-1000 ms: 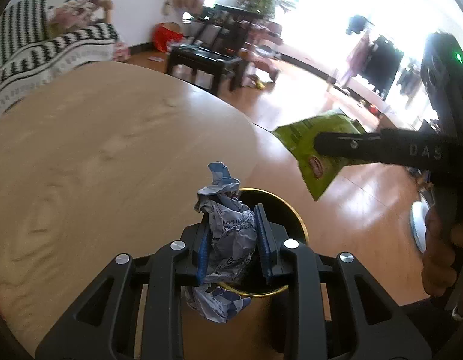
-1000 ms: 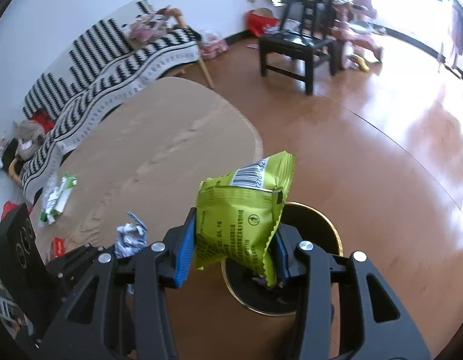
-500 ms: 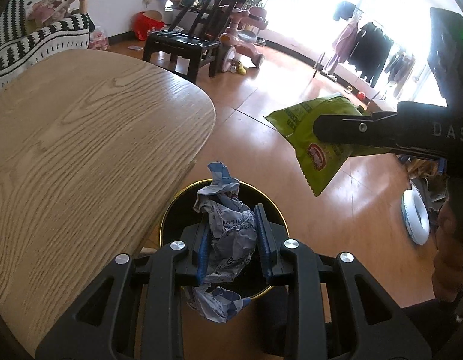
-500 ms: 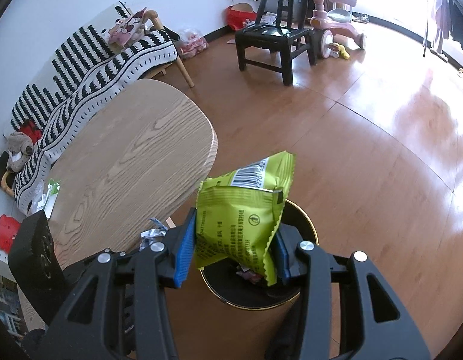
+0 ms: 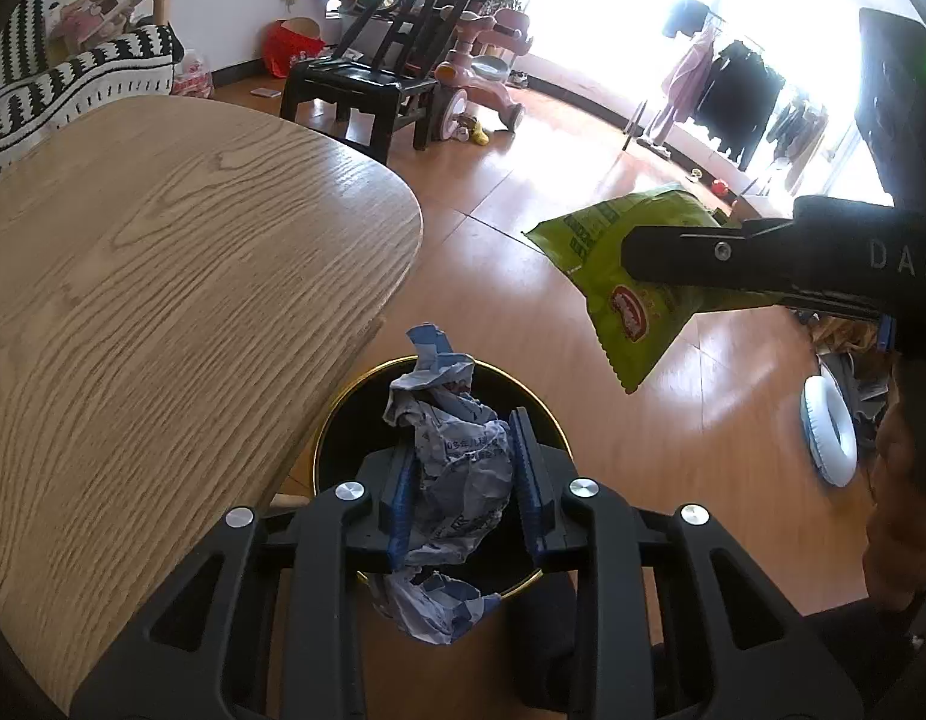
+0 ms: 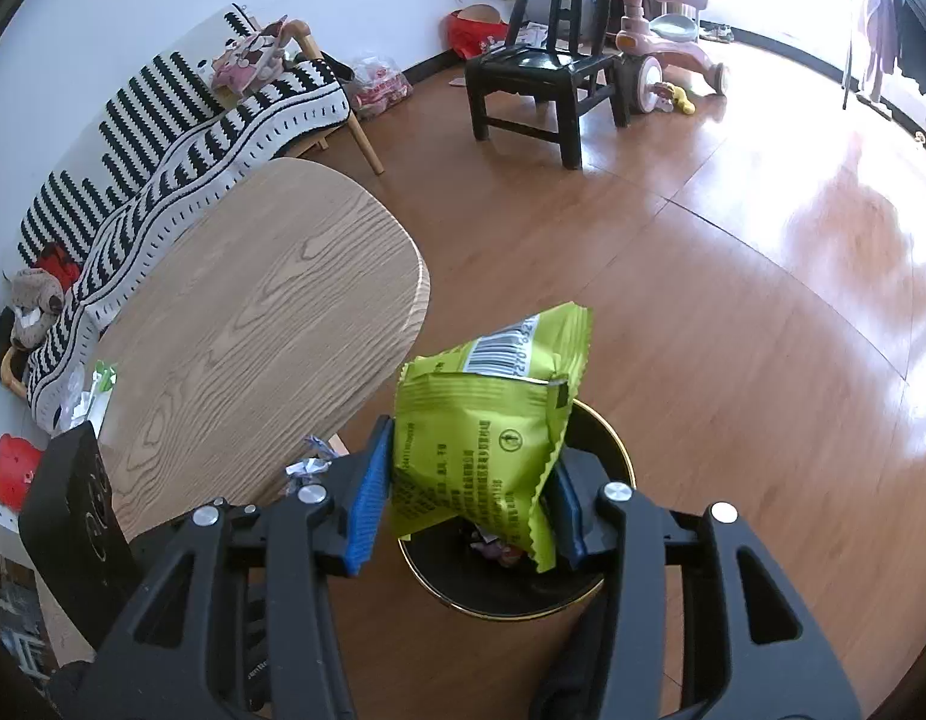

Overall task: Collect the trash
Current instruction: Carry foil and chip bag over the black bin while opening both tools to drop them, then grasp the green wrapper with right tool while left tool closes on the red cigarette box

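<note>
My left tool (image 5: 466,480) grips crumpled paper (image 5: 456,468) and my right tool (image 6: 469,492) a green bag (image 6: 487,450), both over the bin (image 6: 607,456)

We see the bin (image 6: 619,462) standing on the floor (image 6: 763,324) just beside the table (image 5: 162,300) edge; its mouth is open from above, though trash already lies at the bottom. Our left gripper (image 5: 463,480) hangs over the mouth with crumpled paper (image 5: 456,468) filling the gap between its fingers. Our right gripper (image 6: 469,480) hangs there too, the green bag (image 6: 493,426) between its fingers. Right of the bin the floor is bare; the chair (image 6: 541,66) stands well apart.
</note>
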`<state>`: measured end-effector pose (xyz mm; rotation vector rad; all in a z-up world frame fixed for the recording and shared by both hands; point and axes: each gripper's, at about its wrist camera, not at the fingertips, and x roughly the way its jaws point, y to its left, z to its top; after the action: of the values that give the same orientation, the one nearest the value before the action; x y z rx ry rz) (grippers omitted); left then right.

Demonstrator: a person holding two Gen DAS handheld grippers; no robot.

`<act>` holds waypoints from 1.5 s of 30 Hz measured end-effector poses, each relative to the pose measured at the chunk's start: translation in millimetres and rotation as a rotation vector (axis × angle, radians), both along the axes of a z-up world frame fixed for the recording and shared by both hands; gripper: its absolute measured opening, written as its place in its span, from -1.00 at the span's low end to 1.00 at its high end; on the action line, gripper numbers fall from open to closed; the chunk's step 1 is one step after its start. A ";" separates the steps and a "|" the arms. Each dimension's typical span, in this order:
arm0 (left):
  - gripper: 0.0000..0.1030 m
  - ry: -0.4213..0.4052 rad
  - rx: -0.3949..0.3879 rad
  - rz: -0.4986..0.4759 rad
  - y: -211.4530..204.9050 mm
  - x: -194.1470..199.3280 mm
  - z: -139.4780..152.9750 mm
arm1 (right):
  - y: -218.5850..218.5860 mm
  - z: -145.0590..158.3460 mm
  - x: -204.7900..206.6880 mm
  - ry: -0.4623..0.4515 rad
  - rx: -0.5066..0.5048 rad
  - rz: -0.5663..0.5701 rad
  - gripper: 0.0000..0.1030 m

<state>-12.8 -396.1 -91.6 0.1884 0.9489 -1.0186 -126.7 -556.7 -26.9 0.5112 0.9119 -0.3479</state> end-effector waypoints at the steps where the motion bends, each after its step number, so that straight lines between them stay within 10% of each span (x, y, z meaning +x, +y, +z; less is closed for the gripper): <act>1: -0.40 0.001 0.002 -0.002 -0.4 -0.2 0.0 | 0.2 -0.1 0.0 0.000 0.000 0.001 -0.08; 5: 0.12 -0.005 -0.005 0.004 -1.3 -0.9 1.3 | 0.1 -0.5 -0.7 0.000 0.002 -0.004 -0.01; 24: 0.72 -0.069 -0.014 0.042 28.8 3.7 22.0 | 17.1 9.9 14.9 -0.046 0.012 0.034 0.38; 45: 0.78 -0.276 0.125 0.318 279.5 43.1 72.2 | 201.0 26.1 137.4 -0.075 0.048 0.383 0.59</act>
<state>30.4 -116.6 -19.5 0.2658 0.7606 -0.6219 10.7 -355.7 -0.9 0.3800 0.9245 0.0400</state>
